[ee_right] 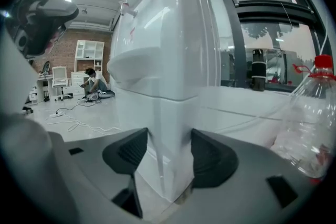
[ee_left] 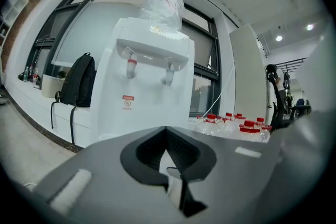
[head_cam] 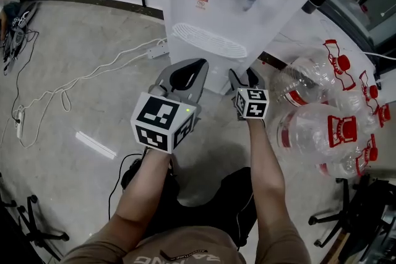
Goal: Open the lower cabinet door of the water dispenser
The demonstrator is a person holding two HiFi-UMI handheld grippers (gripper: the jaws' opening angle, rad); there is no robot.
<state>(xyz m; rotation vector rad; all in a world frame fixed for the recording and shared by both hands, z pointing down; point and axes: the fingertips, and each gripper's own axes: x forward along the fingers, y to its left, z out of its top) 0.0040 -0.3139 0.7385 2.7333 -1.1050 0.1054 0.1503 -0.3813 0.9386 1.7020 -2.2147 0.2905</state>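
Only the right gripper view shows the lower cabinet door [ee_right: 134, 115]: low on the front, white, flush, no gap; in the head view the overhang of the white water dispenser [head_cam: 247, 28] covers it. Right gripper [ee_right: 169, 136] spread wide, the cabinet's front-right corner between its pads, contact unclear. Left gripper [ee_left: 166, 129] pressed together, nothing in it, just left of the right one, near the dispenser's foot. Clear bottles [head_cam: 322, 127] with red caps on the floor at right; power strip [head_cam: 158, 49] and white cable [head_cam: 80, 80] at left; black backpack [ee_left: 77, 81] far left, seen from the left gripper only
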